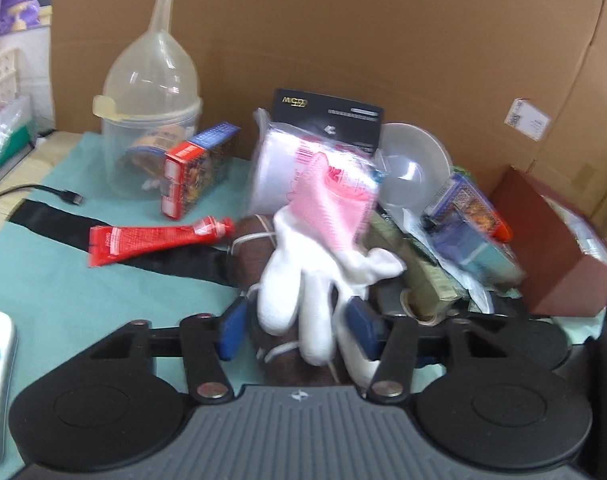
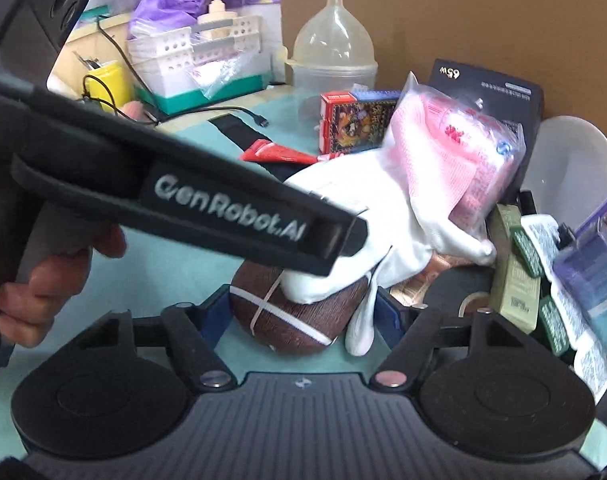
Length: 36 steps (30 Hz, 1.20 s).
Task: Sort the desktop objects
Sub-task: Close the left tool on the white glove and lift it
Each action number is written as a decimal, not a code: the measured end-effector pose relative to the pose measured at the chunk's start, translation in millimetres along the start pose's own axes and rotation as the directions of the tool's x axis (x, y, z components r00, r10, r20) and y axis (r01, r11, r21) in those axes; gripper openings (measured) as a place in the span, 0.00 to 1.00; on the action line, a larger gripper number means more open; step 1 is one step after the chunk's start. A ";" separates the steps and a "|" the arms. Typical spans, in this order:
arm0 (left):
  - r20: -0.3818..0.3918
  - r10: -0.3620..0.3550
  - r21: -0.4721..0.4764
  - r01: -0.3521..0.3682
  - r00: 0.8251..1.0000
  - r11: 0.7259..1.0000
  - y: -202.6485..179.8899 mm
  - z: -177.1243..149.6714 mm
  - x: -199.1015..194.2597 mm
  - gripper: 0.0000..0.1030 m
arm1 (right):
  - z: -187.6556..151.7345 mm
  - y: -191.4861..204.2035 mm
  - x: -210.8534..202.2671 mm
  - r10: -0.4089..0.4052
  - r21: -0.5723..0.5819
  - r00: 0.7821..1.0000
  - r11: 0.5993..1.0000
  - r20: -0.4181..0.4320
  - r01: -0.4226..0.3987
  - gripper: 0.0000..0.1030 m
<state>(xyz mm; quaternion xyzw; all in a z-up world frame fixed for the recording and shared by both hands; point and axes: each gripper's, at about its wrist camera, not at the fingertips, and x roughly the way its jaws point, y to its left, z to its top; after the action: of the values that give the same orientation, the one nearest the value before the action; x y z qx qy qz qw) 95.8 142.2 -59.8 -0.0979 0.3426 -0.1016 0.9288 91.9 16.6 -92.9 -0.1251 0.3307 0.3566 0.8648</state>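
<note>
A white glove (image 1: 303,280) with a pink cuff in a clear bag lies draped over a small brown football (image 1: 273,368). My left gripper (image 1: 299,330) is open, its blue pads either side of the glove's hanging fingers, with a gap on the left. In the right wrist view the football (image 2: 299,312) sits between the blue pads of my right gripper (image 2: 301,316), which stand close beside it without clearly pressing. The glove (image 2: 355,188) rests on top of it. The left tool's black body (image 2: 223,208), held by a hand (image 2: 43,280), crosses that view.
On the teal mat (image 1: 83,292) lie a red tube (image 1: 151,240), a red card box (image 1: 199,168) and a USB cable (image 1: 63,196). A clear tub with a funnel (image 1: 155,120) stands behind. Boxes, a clear bowl (image 1: 415,168) and a maroon box (image 1: 555,248) crowd the right. A cardboard wall (image 1: 343,20) closes the back.
</note>
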 end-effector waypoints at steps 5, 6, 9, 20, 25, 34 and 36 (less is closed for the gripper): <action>-0.008 -0.013 0.020 0.013 1.000 1.000 -12.4 -12.5 -13.1 0.52 | -9.4 1.4 -17.0 -0.037 0.001 0.999 0.999 -0.010 0.037 0.59; -0.014 -0.022 0.024 0.023 1.000 0.999 -15.8 -16.5 -17.4 0.51 | -12.4 2.9 -21.5 -0.041 -0.006 0.999 0.999 -0.017 0.041 0.59; -0.033 -0.057 0.049 0.058 0.998 0.997 -28.6 -34.6 -33.1 0.51 | -24.2 11.7 -38.8 -0.056 -0.034 0.998 0.998 -0.042 0.054 0.59; -0.087 -0.097 0.048 0.102 0.991 0.994 -48.7 -71.9 -78.0 0.54 | -88.5 41.0 -120.3 -0.075 -0.041 0.993 0.997 -0.088 0.072 0.61; -0.042 -0.074 0.028 0.075 0.996 0.997 -47.1 -60.1 -87.7 0.58 | -80.3 26.1 -136.5 -0.139 0.045 0.990 0.989 -0.003 0.139 0.63; -0.041 -0.014 -0.018 0.013 0.999 1.000 -35.6 -53.3 -81.4 0.64 | -51.9 16.4 -107.8 -0.129 0.143 0.990 0.982 0.052 0.120 0.68; -0.043 -0.046 -0.025 0.045 0.998 0.999 -36.3 -51.2 -80.2 0.64 | -54.6 10.2 -101.5 -0.113 0.171 0.993 0.980 0.041 0.105 0.68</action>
<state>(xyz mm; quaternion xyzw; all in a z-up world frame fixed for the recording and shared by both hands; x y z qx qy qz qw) -1.9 122.1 -39.5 -0.1146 0.3615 -0.1209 0.9174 5.0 -55.0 -66.6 -0.0605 0.3304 0.2827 0.8985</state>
